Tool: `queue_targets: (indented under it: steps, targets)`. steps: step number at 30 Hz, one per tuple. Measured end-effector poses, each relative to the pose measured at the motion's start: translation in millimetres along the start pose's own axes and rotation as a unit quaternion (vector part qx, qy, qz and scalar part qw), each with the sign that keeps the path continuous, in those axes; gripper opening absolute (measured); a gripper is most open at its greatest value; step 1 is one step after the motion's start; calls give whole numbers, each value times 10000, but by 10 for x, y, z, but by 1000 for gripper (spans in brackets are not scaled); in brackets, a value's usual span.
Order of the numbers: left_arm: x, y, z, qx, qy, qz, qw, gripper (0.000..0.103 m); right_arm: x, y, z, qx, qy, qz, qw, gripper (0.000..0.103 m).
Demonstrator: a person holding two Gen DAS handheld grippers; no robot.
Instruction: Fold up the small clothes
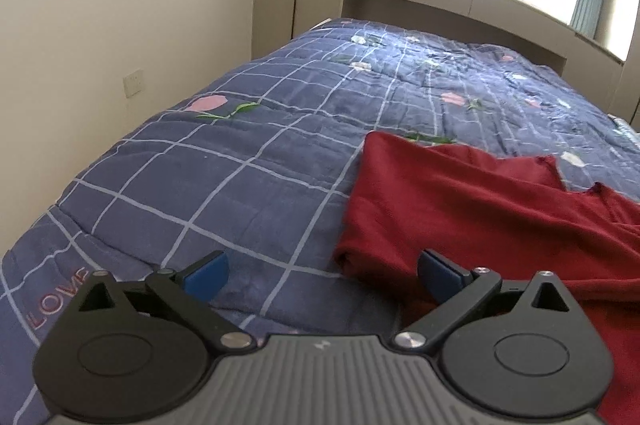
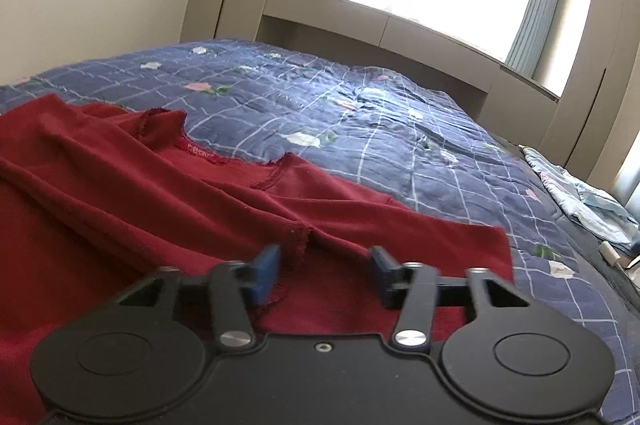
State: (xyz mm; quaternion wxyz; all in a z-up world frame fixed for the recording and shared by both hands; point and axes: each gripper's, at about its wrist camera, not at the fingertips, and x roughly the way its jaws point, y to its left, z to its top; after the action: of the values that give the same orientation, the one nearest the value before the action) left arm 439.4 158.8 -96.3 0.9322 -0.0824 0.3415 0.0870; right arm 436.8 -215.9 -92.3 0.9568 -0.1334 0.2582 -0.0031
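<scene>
Shirt (image 2: pixel 160 193), dark red, lies rumpled on the blue checked quilt (image 1: pixel 248 145), with the left gripper (image 1: pixel 322 273) spread wide at its folded edge and the right gripper (image 2: pixel 324 275) released above its sleeve.

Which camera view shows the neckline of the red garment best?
The right wrist view. There the neckline of the red garment shows as a curved, stitched opening with a small label inside. In the left wrist view the neckline lies far right, seen only as a small notch.
</scene>
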Motion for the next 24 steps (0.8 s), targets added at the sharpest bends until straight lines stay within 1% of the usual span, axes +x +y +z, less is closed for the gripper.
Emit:
queue_targets:
  steps: [3,4,6,10,13,16,18,20,24]
  targets:
    - [-153,8,-45,56,12,-92,9999,103,-182,-80,-42,37,-81,87,9999,88]
    - [-220,11,-76,87,27,-114,9999,103,-254,-95,-58,12,-101,95,9999,90]
    - [-354,11,-136,122,41,-150,9998,103,-437,-129,-107,-37,-163,134,9998,100]
    - [-690,18,-335,265,62,-355,9990,103,-848,-177,-246,-129,-223,270,9993,102]
    - [-965,19,-547,445,83,-560,9974,103,-1169,-186,-394,-148,-109,319,9993,102]
    - [-1204,29,-755,557,203,-768,9953,103,-1495,-197,-577,-49,68,347,9994,102]
    - [-1353,36,-892,645,329,-867,9936,103,-1691,-197,-688,152,218,401,9988,102]
    - [-1477,50,-1015,718,448,-927,9921,103,-1876,-228,-821,510,453,589,9959,102]
    - [-1685,72,-1226,885,604,-945,9897,103,-2193,-294,-1089,1303,817,926,9838,102]
